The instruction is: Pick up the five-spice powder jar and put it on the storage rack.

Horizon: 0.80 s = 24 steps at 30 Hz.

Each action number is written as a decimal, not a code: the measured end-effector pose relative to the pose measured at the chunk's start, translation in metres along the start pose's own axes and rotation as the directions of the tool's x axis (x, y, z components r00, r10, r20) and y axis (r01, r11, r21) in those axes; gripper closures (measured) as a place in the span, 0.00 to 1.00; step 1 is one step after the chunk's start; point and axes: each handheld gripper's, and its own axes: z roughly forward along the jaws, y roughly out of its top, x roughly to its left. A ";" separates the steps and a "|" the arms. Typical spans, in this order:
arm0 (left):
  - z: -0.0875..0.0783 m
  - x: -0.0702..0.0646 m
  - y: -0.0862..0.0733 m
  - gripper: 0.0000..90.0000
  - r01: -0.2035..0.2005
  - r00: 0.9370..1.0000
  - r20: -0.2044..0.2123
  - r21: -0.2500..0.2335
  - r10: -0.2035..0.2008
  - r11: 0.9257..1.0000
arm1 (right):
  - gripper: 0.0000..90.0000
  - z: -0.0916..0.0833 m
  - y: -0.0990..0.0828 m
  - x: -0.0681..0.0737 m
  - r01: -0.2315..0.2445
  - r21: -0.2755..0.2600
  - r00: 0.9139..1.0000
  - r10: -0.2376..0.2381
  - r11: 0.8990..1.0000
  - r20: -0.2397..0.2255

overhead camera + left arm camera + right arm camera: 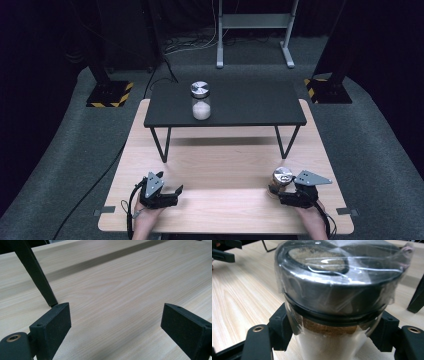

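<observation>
High view: at the near right of the wooden table [220, 165], the right gripper [280, 192] is clamping a glass jar [281, 179] with a shiny metal lid, its jaws pressing the glass just under the lid. In the right gripper view the jar [337, 302] is showing clear film over its lid, a cork-coloured band beneath, and white powder filling the body. It is likely fairly heavy for its size, rigid and breakable, and the smooth glass and film may be slippery, so gripping the body below the lid's rim looks the safest hold. The left gripper [170, 194], at the near left, is resting with jaws wide and empty. A second jar [201, 101] is standing on the black raised shelf [250, 107] farther back.
</observation>
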 end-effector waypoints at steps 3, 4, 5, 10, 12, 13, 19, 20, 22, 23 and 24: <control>0.000 0.000 0.000 0.10 0.000 1.000 0.000 0.000 0.000 1.000 | 0.33 -0.003 0.002 -0.001 0.000 -0.005 1.000 0.000 1.000 0.002; 0.000 0.000 0.000 0.10 0.001 1.000 0.001 0.000 -0.001 1.000 | 0.33 -0.004 0.003 -0.001 -0.001 -0.006 1.000 0.001 1.000 0.005; 0.000 0.000 0.000 0.10 0.001 1.000 0.001 0.000 -0.001 1.000 | 0.33 -0.004 0.003 -0.001 -0.001 -0.006 1.000 0.001 1.000 0.005; 0.000 -0.001 0.000 0.10 0.002 1.000 0.001 -0.001 -0.002 1.000 | 0.33 -0.008 0.012 -0.004 -0.009 -0.008 1.000 0.009 1.000 0.016; 0.000 -0.001 0.000 0.10 0.002 1.000 0.002 -0.002 -0.002 1.000 | 0.33 -0.010 0.021 -0.006 -0.011 -0.016 1.000 0.011 1.000 0.017; 0.000 -0.001 0.000 0.10 0.002 1.000 0.001 -0.002 -0.002 1.000 | 0.33 -0.010 0.021 -0.006 -0.011 -0.016 1.000 0.011 1.000 0.017; 0.000 -0.001 0.000 0.10 -0.003 1.000 0.001 0.001 0.003 1.000 | 0.33 -0.013 0.049 -0.004 0.023 -0.007 1.000 -0.023 1.000 0.022; 0.000 -0.001 0.000 0.10 -0.004 1.000 0.001 0.001 0.004 1.000 | 0.33 -0.013 0.052 -0.004 0.026 -0.007 0.999 -0.026 1.000 0.021; 0.000 -0.001 0.000 0.10 -0.003 1.000 0.001 0.002 0.003 1.000 | 0.33 -0.013 0.059 -0.005 0.024 -0.006 1.000 -0.024 1.000 0.013; 0.000 -0.001 0.000 0.10 -0.003 1.000 0.002 0.002 0.003 1.000 | 0.33 -0.013 0.066 -0.005 0.026 -0.003 1.000 -0.025 1.000 0.010; 0.000 -0.001 0.000 0.10 -0.002 1.000 0.002 0.002 0.002 1.000 | 0.33 -0.013 0.069 -0.005 0.028 0.000 1.000 -0.028 1.000 0.012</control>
